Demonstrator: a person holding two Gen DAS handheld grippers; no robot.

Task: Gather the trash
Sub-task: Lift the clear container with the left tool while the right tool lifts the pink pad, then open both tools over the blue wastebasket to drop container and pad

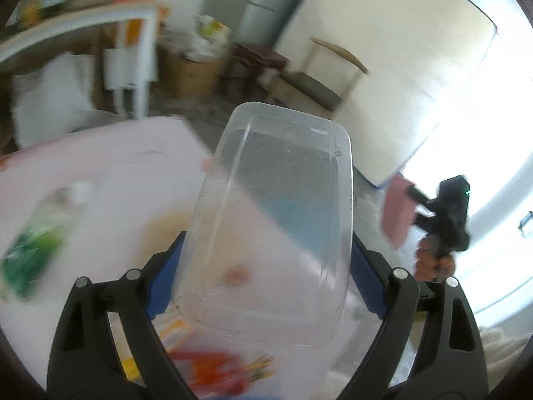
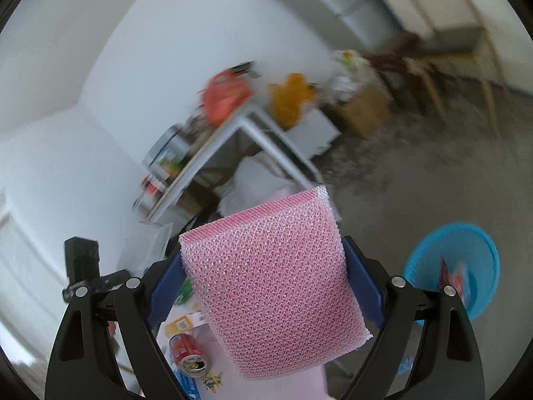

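Left gripper is clamped on a clear plastic tub over the pink table. Right gripper grips a pink sponge; blue basket at 3 o'clock.

No text, brand, number or sign can be read in either view. The red can lying on the counter carries pale markings along its side, too small and blurred to make out. The yellow card beside it bears a small square code-like mark and tiny print that cannot be read. The blue packet below the can shows white lettering, also illegible. The green wrapper in the left wrist view is smeared by motion blur.
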